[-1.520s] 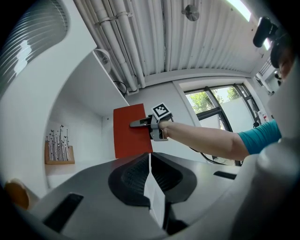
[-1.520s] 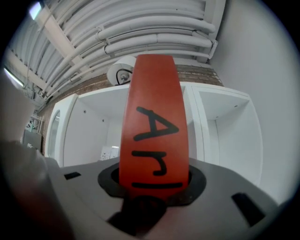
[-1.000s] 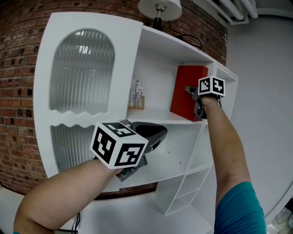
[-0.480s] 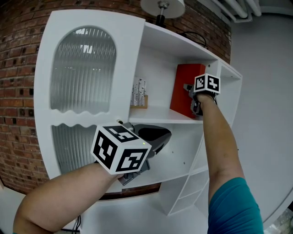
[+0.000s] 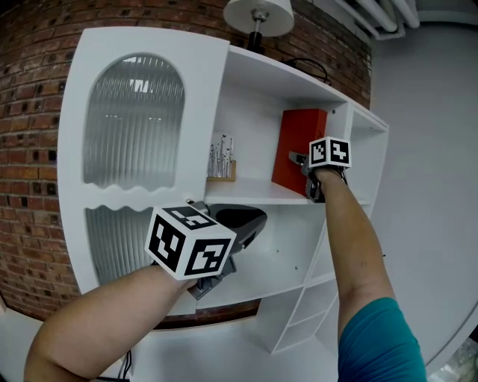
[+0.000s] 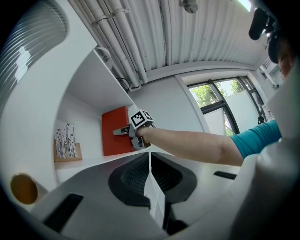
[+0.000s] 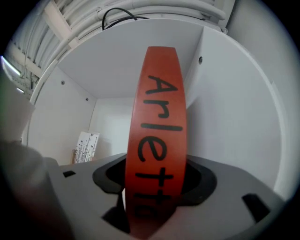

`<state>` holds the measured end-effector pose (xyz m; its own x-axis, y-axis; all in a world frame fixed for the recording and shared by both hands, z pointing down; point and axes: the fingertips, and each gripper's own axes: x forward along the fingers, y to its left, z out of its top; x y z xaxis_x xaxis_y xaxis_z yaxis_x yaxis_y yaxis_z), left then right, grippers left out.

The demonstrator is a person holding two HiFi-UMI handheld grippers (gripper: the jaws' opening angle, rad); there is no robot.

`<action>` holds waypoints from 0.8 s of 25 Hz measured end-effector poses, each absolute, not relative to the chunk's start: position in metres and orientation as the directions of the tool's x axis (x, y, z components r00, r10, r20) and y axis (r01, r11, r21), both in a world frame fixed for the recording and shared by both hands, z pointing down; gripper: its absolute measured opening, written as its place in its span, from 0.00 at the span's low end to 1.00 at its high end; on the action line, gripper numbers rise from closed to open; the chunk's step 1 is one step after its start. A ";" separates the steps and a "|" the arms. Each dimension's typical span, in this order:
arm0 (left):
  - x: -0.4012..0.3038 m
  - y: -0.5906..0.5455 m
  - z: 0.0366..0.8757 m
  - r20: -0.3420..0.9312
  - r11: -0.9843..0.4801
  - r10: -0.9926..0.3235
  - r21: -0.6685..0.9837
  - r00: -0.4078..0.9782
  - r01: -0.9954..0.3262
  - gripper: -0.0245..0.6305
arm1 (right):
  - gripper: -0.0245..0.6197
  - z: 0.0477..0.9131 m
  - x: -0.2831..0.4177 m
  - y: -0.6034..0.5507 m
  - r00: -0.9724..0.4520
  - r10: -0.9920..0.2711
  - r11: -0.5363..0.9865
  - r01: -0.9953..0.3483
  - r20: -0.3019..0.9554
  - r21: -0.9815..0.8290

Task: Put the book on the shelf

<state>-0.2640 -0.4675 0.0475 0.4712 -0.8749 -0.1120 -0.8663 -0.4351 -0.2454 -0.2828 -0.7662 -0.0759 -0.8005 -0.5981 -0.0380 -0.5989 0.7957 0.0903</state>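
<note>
The red book (image 5: 297,145) stands upright on the upper shelf board (image 5: 254,195) of a white shelf unit, close to the right side panel. My right gripper (image 5: 302,163) is at the book's near edge. In the right gripper view its spine (image 7: 159,136) rises between the jaws of the right gripper (image 7: 157,185). Those jaws are opening, with dark gaps showing on both sides of the spine. My left gripper (image 5: 243,221) hangs lower, in front of the compartment below, shut with nothing in it. The left gripper view shows its pads (image 6: 140,171) meeting, with the book (image 6: 115,137) beyond.
A small wooden holder with printed cards (image 5: 221,158) stands at the back left of the same shelf. Left of it is a ribbed glass door (image 5: 131,119). A lamp base (image 5: 258,15) and a black cable (image 5: 310,69) sit on top. Brick wall (image 5: 30,112) lies behind.
The right gripper's jaws have widened off the book, which stays upright on the shelf. The right hand has shifted slightly down and back. The left gripper has hardly moved.
</note>
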 end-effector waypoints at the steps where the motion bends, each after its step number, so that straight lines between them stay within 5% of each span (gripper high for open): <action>1: -0.263 -0.467 0.048 -0.112 -0.434 -0.876 -0.242 0.469 -0.868 0.08 | 0.44 -0.075 -0.279 -0.765 -0.800 -0.599 0.795 -0.600 -0.041 0.090; 20: -0.203 -0.455 0.059 -0.128 -0.409 -0.884 -0.252 0.449 -0.877 0.08 | 0.46 -0.030 -0.167 -0.663 -0.901 -0.430 0.896 -0.433 -0.051 0.099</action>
